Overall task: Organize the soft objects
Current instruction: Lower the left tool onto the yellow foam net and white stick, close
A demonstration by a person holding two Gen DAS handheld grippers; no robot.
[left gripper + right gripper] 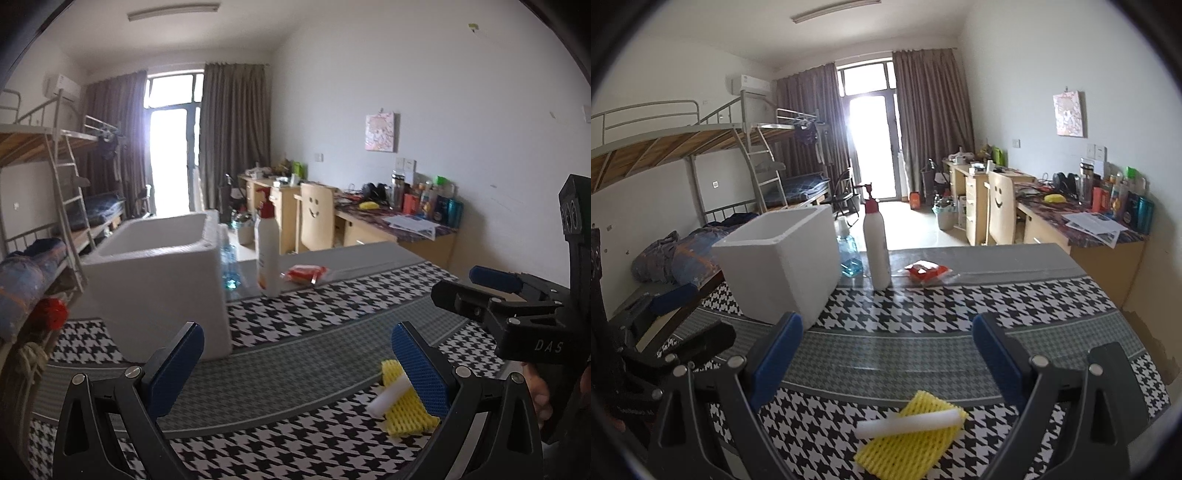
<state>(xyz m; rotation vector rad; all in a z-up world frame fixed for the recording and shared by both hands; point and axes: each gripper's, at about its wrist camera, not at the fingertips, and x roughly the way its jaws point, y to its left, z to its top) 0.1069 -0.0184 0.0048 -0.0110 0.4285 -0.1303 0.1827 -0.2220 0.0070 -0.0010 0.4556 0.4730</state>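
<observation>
Right gripper: mine, jaws wide apart, holding nothing, hovering over the near edge of the table with the soft pieces lying between and just below its blue pads.
Left gripper: also mine, jaws spread, nothing in it; it hangs over the near part of the table, to the left of the soft pieces.
Yellow foam net: flat on the checked cloth by the near edge, slightly crumpled.
White foam stick: lies across the net's top, touching it, roughly crosswise to my right fingers.
White foam box: open-topped, upright, toward the far left of the table, well apart from the soft pieces; I cannot see its inside.
Far edge: a white bottle with a red cap stands just right of the box, a blue-tinted bottle behind it, a red packet to its right.
Step in hand: I judge this the approach to a first pick; nothing is grasped yet.
Next move: lower the right gripper, close gently on the stick or on stick and net together, then carry to the box. Both are light and squashy, so a hard squeeze could flick them away.
</observation>
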